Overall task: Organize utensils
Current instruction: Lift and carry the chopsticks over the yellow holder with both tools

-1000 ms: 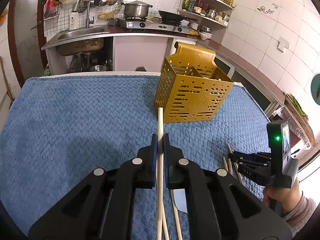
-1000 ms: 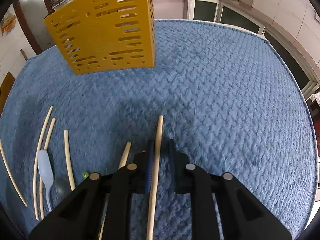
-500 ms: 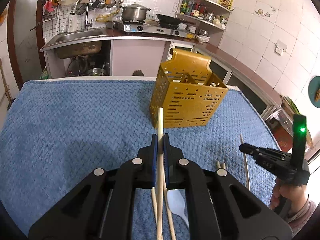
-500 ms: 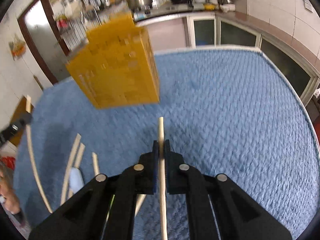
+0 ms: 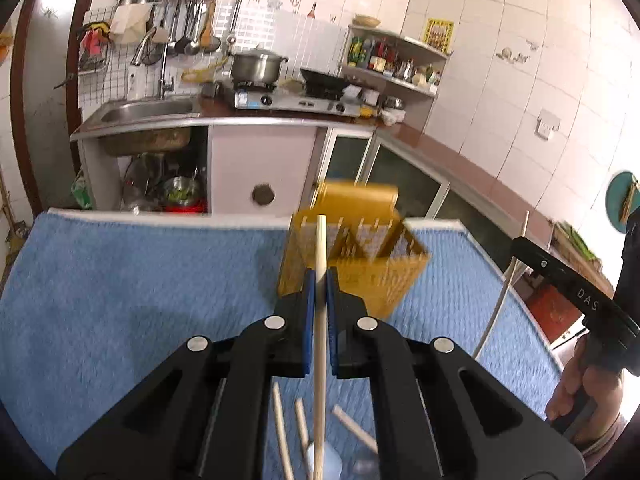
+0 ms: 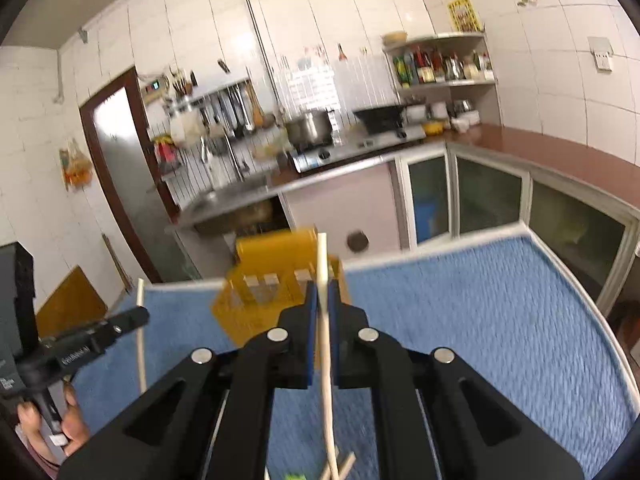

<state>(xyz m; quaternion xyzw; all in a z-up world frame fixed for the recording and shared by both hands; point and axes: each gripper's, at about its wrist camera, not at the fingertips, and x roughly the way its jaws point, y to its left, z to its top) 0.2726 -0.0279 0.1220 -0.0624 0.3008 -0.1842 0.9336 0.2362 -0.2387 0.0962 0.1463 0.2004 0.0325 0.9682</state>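
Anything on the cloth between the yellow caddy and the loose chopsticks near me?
Left wrist view: bare blue cloth around the gripper between caddy and loose chopsticks; the gripper hides the middle.

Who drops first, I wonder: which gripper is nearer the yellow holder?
Left, narrowly it seems: left gripper sits just before the yellow holder; right gripper hangs back, off its right side.

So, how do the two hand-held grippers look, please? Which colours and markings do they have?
Both are black plastic. The left hand-held gripper and the right hand-held gripper have blue pads and round silver pins. White letters mark the right one's side.
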